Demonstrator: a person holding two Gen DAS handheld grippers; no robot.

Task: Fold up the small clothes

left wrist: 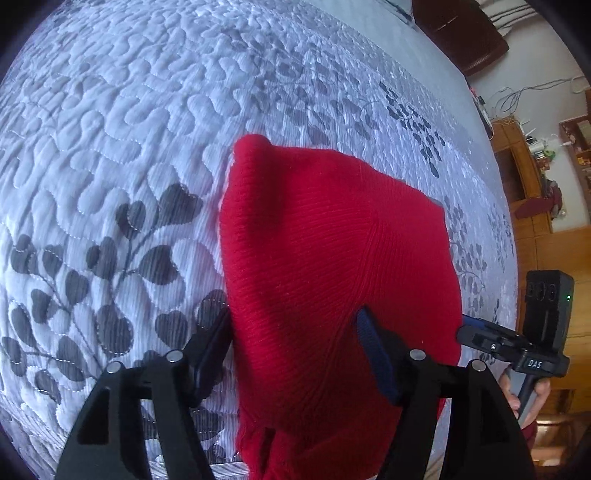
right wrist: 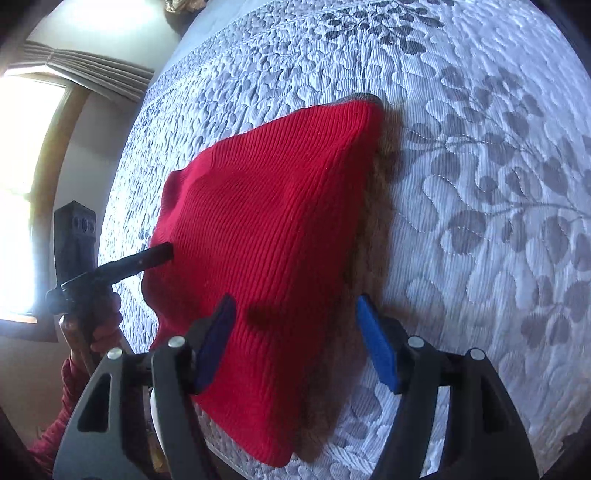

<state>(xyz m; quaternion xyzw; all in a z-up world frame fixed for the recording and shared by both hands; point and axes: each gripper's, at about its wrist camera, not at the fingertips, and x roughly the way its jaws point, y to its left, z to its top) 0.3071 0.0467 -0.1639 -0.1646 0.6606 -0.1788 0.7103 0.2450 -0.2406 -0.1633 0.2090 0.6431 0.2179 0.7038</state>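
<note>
A red knitted garment (left wrist: 325,258) lies folded on the white quilted bedspread (left wrist: 110,147). It also shows in the right wrist view (right wrist: 266,229). My left gripper (left wrist: 295,354) is open, its blue-padded fingers (left wrist: 376,358) straddling the garment's near edge; the cloth passes between them and over the left one. My right gripper (right wrist: 291,343) is open, with the garment's near part between its pads (right wrist: 376,343). In the left wrist view the right gripper (left wrist: 480,332) reaches the garment's right edge. In the right wrist view the left gripper (right wrist: 162,253) touches its left edge.
The bedspread (right wrist: 480,184) has grey leaf prints. Wooden furniture (left wrist: 535,192) and cables stand beyond the bed's far side. A bright window (right wrist: 26,166) with curtains is at the left. A dark headboard (left wrist: 458,29) is at the top.
</note>
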